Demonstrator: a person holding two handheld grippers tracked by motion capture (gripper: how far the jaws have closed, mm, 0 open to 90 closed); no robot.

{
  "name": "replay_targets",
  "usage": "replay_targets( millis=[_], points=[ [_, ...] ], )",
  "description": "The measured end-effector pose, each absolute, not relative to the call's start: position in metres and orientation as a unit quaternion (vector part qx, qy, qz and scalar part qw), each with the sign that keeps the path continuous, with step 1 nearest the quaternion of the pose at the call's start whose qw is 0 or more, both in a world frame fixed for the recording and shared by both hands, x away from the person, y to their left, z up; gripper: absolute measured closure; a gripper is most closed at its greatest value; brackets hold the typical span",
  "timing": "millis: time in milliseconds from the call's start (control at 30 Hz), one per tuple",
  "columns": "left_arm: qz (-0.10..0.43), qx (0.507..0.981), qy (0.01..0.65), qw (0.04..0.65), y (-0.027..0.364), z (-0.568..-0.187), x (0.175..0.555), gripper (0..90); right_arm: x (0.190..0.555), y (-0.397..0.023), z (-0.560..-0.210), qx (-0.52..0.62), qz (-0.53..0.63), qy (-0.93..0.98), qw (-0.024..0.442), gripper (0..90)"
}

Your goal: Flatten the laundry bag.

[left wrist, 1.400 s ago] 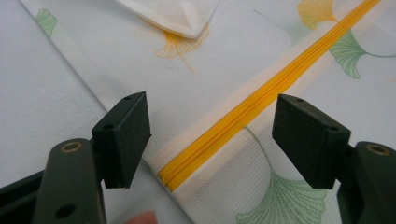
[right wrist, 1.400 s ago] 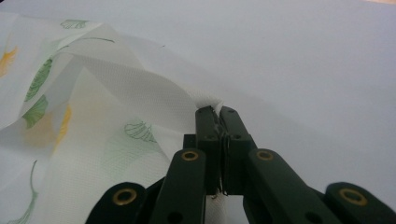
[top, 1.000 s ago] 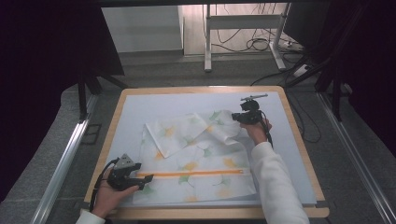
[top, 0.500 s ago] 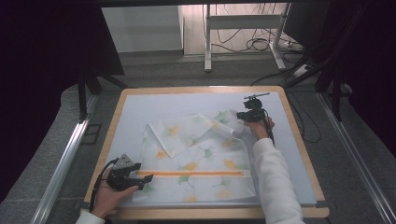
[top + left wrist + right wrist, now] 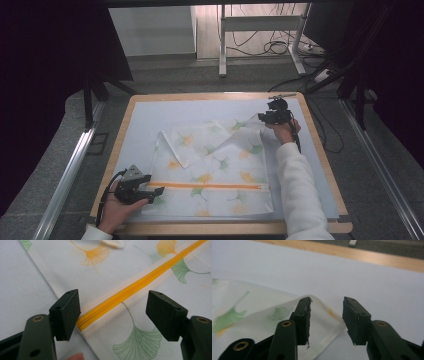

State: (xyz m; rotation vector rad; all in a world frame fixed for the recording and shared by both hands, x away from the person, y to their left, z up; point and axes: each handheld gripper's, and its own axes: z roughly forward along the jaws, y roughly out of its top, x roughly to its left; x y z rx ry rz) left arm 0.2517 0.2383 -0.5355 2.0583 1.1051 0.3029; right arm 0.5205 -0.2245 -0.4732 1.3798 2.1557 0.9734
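Observation:
A white cloth (image 5: 215, 170) printed with ginkgo leaves lies on the white mat, an orange zipper (image 5: 210, 185) running across its near part. Its far left corner is folded over. My left gripper (image 5: 154, 192) rests open at the cloth's near left edge, the zipper's end (image 5: 105, 307) lying between its jaws, untouched. My right gripper (image 5: 263, 119) is at the cloth's far right corner. Its jaws have just been opening, and the corner (image 5: 322, 315) lies loose on the mat under the gap of the right gripper (image 5: 325, 317).
The white mat (image 5: 150, 115) covers a table with a wooden rim (image 5: 325, 165). Bare mat runs along the far side and to the left of the cloth. Beyond the table stand a metal frame's legs (image 5: 222, 50) and floor cables (image 5: 275, 47).
My right gripper drew the cloth's far right corner out to the right, spreading it flat, then opened off it. The left gripper stayed put.

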Motion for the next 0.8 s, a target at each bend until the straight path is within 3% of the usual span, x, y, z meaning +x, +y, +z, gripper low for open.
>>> replay_targets(
  millis=[200, 333, 567, 700, 800],
  points=[
    [0.117, 0.809, 0.429, 0.385, 0.237, -0.534, 0.252, 27.6, 0.483, -0.215, -0.445, 0.442, 0.383, 0.789, 0.189, 52.9],
    [0.117, 0.808, 0.429, 0.386, 0.237, -0.534, 0.251, 27.7, 0.459, -0.199, -0.442, 0.396, 0.395, 0.814, 0.155, 59.3],
    [0.117, 0.808, 0.430, 0.386, 0.238, -0.534, 0.251, 27.7, 0.427, -0.156, -0.459, 0.321, 0.393, 0.858, 0.085, 80.4],
    [0.116, 0.808, 0.430, 0.385, 0.237, -0.535, 0.251, 27.7, 0.408, -0.126, -0.466, 0.276, 0.382, 0.880, 0.066, 83.8],
    [0.116, 0.808, 0.429, 0.386, 0.237, -0.535, 0.251, 27.7, 0.398, -0.109, -0.469, 0.255, 0.377, 0.888, 0.061, 81.1]
  ],
)
